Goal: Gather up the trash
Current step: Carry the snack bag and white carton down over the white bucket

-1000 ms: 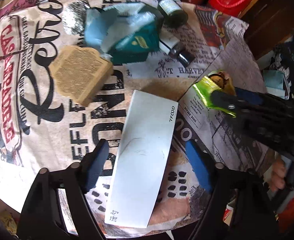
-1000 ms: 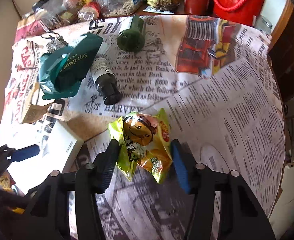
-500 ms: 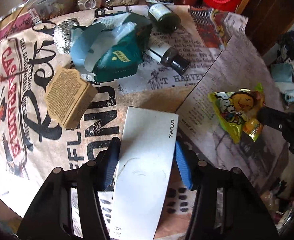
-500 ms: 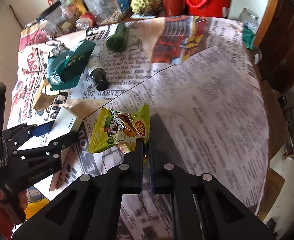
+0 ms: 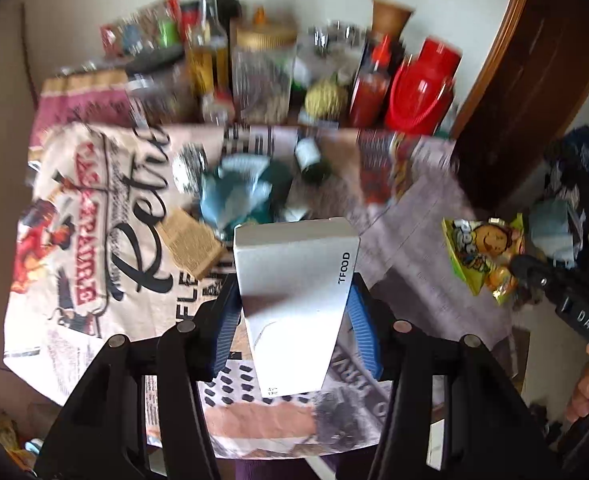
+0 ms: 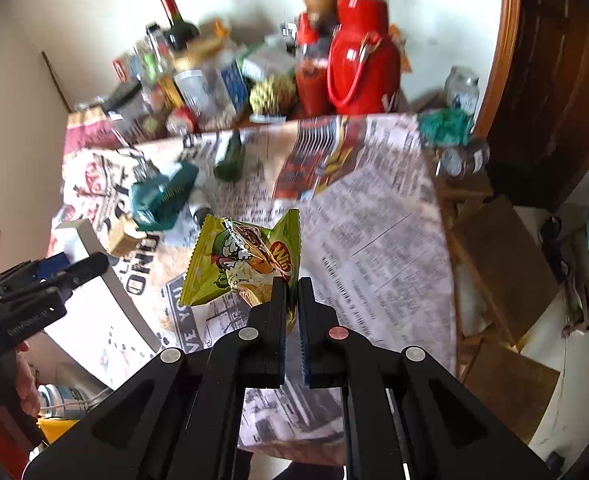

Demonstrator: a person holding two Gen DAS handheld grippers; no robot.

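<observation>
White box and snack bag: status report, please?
Left gripper shut on white box, lifted off table. Right gripper shut on snack bag, also lifted. Teal packet, bottles remain. Nothing in the way.

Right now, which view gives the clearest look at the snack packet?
The right wrist view: the snack packet fills the centre, pinched at its lower edge by the right gripper. The left wrist view shows it smaller at the right edge, partly hidden by the fingers.
</observation>
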